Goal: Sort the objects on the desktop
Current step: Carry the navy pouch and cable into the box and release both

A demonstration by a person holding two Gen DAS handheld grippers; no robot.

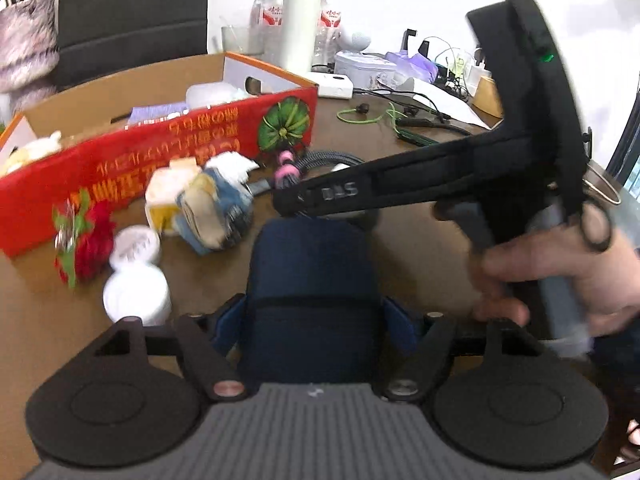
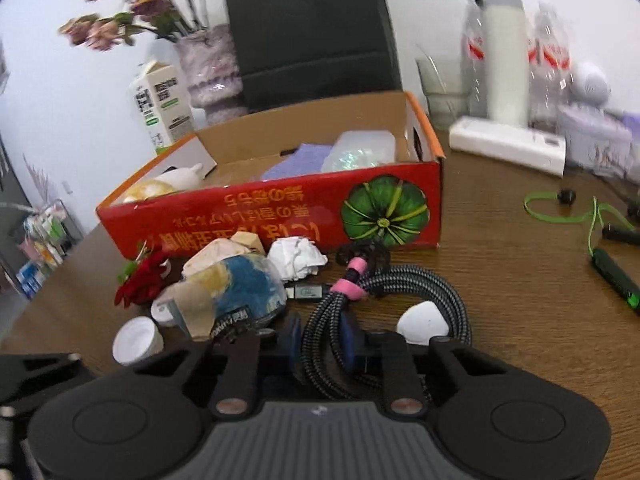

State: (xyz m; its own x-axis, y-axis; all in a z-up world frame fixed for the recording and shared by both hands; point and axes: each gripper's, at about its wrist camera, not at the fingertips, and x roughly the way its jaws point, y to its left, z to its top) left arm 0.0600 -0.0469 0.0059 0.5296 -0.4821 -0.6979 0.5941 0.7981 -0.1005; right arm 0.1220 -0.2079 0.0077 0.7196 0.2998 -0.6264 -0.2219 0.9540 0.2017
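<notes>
A navy pouch (image 1: 312, 264) lies on the brown table (image 1: 420, 184), and my left gripper (image 1: 314, 306) is shut on it, a blue pad against each side. A hand (image 1: 560, 276) brings my right gripper (image 1: 286, 200) in from the right to a coiled braided cable (image 2: 400, 280) bound with a pink tie (image 2: 352, 280). In the right wrist view my right gripper (image 2: 320, 332) is shut on the left strands of that coil. A small white rounded piece (image 2: 422, 322) lies inside the coil. Behind stands an open red cardboard box (image 2: 280, 216) holding several items.
A blue and yellow soft ball (image 2: 240, 288), crumpled paper (image 2: 296, 258), a red fake flower (image 2: 140, 280) and white round pots (image 1: 136, 296) crowd the box's front. A white power strip (image 2: 508, 148), flask, bottles and green cable (image 2: 592, 224) fill the right side.
</notes>
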